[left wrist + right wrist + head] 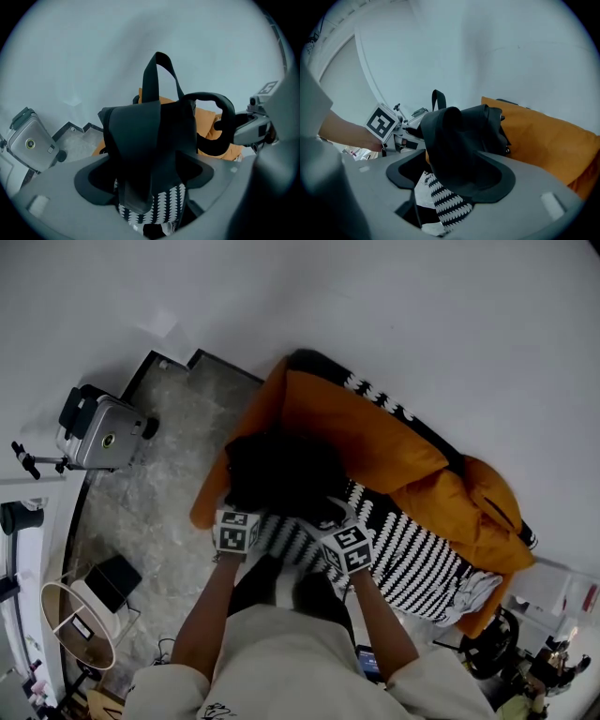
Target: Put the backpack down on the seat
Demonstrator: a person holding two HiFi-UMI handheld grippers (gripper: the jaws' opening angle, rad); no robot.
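Observation:
A black backpack [281, 470] rests on the black-and-white patterned seat [412, 563] of a sofa, against its orange cushions [375, 437]. My left gripper [246, 509] is at the pack's near left side and my right gripper [328, 523] at its near right side. In the left gripper view a black strap of the backpack [150, 140] lies loose between the wide jaws of the left gripper [145, 180], which is open. In the right gripper view the backpack [464, 136] droops over the spread jaws of the right gripper [450, 176], also open. The top handle [157, 75] stands upright.
A grey boxy device [98, 432] on a stand sits on the stone-pattern floor [159, 493] left of the sofa. A round side table [80, 615] stands at the lower left. Clutter [534, 652] lies beyond the sofa's right end. A white wall backs the sofa.

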